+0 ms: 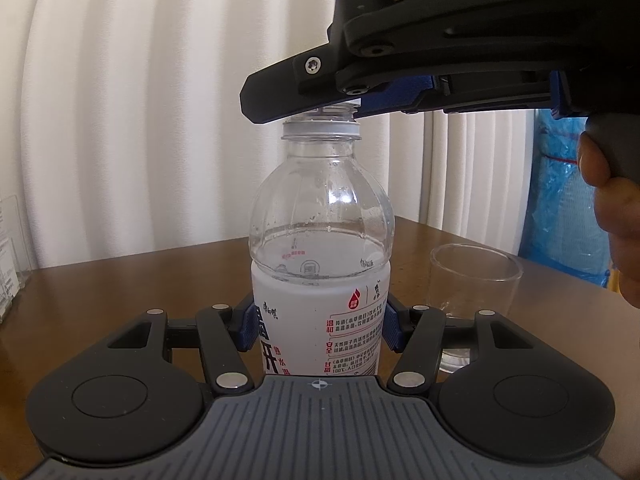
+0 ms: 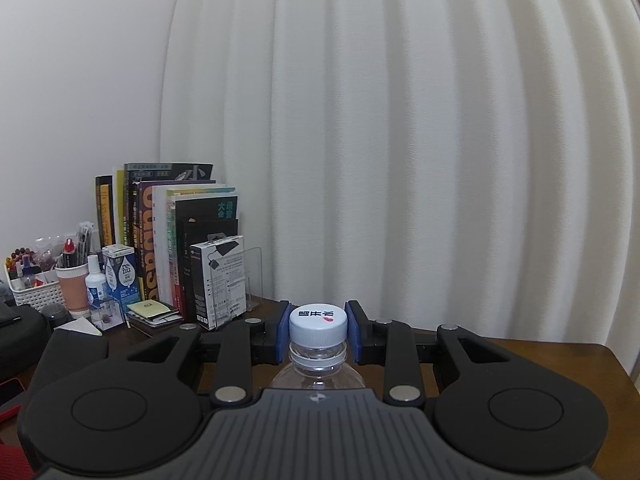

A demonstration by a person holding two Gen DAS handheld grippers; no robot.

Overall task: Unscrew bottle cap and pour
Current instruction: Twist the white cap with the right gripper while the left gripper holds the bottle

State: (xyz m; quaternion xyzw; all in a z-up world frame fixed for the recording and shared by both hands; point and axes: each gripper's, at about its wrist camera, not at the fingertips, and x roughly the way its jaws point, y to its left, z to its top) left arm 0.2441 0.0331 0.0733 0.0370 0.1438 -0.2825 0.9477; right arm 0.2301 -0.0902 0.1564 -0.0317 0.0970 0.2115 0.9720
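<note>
Behind everything hang pale pleated curtains [image 2: 400,140]. Below them, a brown wooden table [image 1: 120,288] carries all the working items. Along its far left edge stands a row of books [image 2: 172,232] with a white basket [image 2: 36,296] of small clutter beside them, well apart from the work.

Bottle [image 1: 320,260]: clear plastic, white label, upright near the table's near edge, long axis vertical, water up to the shoulder.

Left gripper [image 1: 320,322]: blue pads pressed to both sides of the labelled body, low down, jaws fairly wide because the body is wide. Grip reads as a steadying hold.

Right gripper [image 2: 318,330]: comes in across the top of the bottle, roughly level, jaws narrow and clamped on the white cap [image 2: 318,322], one pad on each side of its ribbed skirt. In the left wrist view a hand [image 1: 612,216] shows at the right edge, on the handle of this gripper.

Glass [image 1: 474,280]: empty, clear, standing just right of the bottle and slightly behind it, apart from it.

Key relation: cap sits directly between the right jaws, on the bottle's vertical axis, so the twist must turn about that upright line. Judgement: unscrewing in hand. A sliver of bare thread shows under the cap, so it may be partly backed off; pouring not begun. The glass lies on the right-hand side.
</note>
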